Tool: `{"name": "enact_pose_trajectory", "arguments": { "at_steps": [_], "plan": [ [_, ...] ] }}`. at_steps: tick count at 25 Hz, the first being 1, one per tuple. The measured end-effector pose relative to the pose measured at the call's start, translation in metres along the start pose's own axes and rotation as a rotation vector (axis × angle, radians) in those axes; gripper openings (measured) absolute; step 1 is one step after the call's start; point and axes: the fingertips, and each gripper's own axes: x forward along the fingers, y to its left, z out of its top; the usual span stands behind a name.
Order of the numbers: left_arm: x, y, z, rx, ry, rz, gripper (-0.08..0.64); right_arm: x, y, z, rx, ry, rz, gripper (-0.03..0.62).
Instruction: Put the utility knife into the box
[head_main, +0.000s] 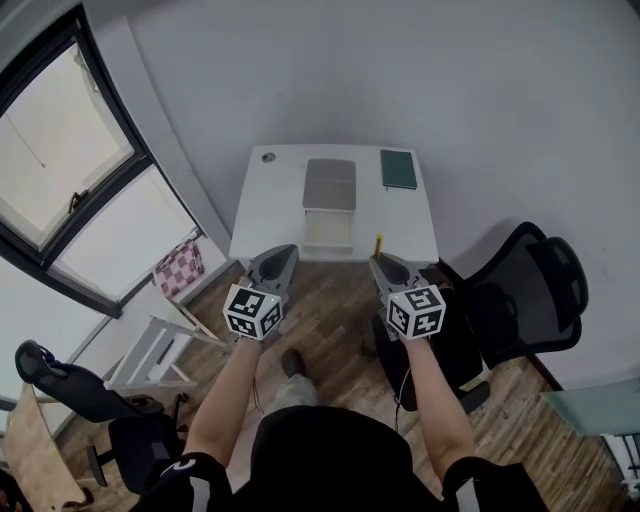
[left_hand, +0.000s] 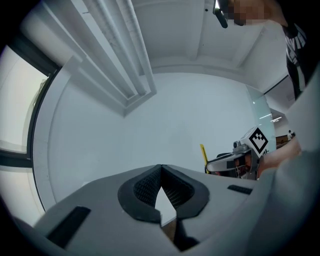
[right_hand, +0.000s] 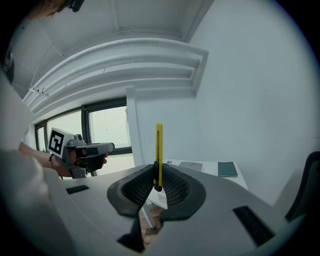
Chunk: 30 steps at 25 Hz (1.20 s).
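Observation:
A yellow utility knife (right_hand: 159, 155) stands upright between the jaws of my right gripper (right_hand: 158, 186), which is shut on its lower end. From the head view, that knife (head_main: 379, 243) pokes up from the right gripper (head_main: 385, 265) just in front of the white table (head_main: 270, 205). An open box (head_main: 329, 230) with its grey lid (head_main: 330, 184) flipped back lies on the table's middle. My left gripper (head_main: 278, 262) hangs before the table's near left edge, jaws shut on nothing; the left gripper view shows its pads (left_hand: 161, 186) pressed together.
A dark green notebook (head_main: 398, 169) lies at the table's far right. A black office chair (head_main: 525, 290) stands to the right, a white stool (head_main: 160, 340) with a checked cloth to the left. Windows run along the left wall. The floor is wood.

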Motion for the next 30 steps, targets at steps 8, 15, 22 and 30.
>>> {"name": "enact_pose_trajectory", "arguments": {
  "at_steps": [8,15,22,30],
  "plan": [
    [0.028,0.074,0.005,-0.022,-0.003,-0.006,0.025,0.073,0.0,0.019,-0.006,0.016,-0.01,0.064],
    [0.049,0.121,-0.001,-0.04,0.011,-0.033,0.026,0.121,-0.003,0.024,0.004,0.032,-0.035,0.064],
    [0.065,0.161,-0.006,-0.05,0.026,-0.068,0.026,0.162,-0.002,0.026,0.015,0.041,-0.067,0.064],
    [0.073,0.189,-0.013,-0.066,0.046,-0.106,0.026,0.19,-0.002,0.027,0.02,0.054,-0.103,0.064]
  ]
}}
